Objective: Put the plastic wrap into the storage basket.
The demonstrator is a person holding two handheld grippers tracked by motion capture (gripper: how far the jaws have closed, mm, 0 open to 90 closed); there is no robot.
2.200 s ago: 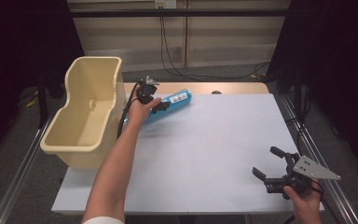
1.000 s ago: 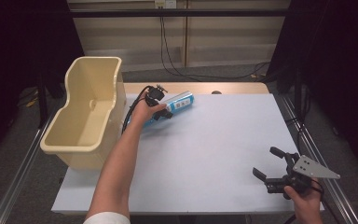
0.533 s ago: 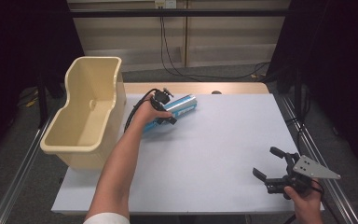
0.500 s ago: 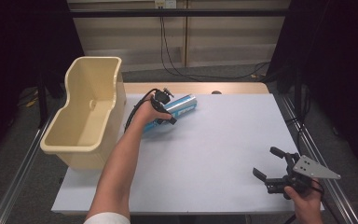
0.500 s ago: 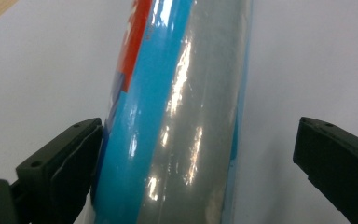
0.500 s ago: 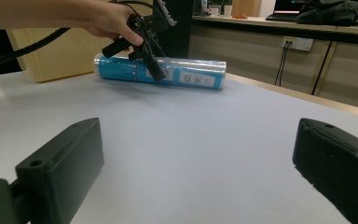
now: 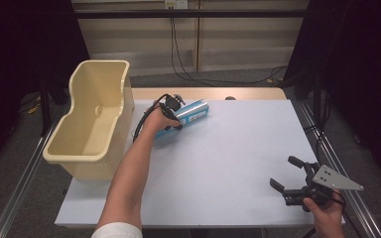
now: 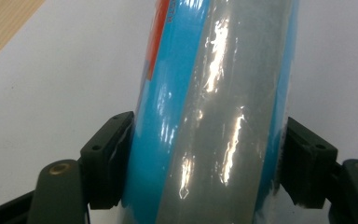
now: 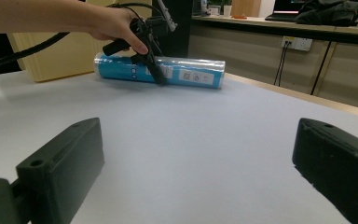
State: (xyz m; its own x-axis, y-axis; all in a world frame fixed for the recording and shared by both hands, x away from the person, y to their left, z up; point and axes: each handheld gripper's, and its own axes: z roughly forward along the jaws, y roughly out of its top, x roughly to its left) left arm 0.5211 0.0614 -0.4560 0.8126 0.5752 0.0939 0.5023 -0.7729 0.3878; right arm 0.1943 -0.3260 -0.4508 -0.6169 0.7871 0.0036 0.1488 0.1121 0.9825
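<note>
A blue cylindrical package (image 7: 194, 112) wrapped in clear film lies on the white table (image 7: 228, 163) at the far left, beside the tub. My left gripper (image 7: 172, 115) is shut across its middle; in the left gripper view the pads (image 8: 106, 158) press both sides of the package (image 8: 214, 102). The right gripper view shows the package (image 9: 186, 73) lying lengthwise with the left gripper (image 9: 155, 72) clamped on it from above. My right gripper (image 7: 284, 173) rests open near the table's front right corner, nothing between its jaws (image 9: 198, 168).
A beige plastic tub (image 7: 87, 163) stands at the table's left edge, open side up; it also appears behind the package (image 9: 56, 60). A wooden strip (image 7: 248, 93) borders the far edge. Metal rails run along both sides. Cables hang at the back wall.
The left hand has slid along the package from its left end toward its middle, and the package has shifted slightly right and nearer. The right gripper has not moved.
</note>
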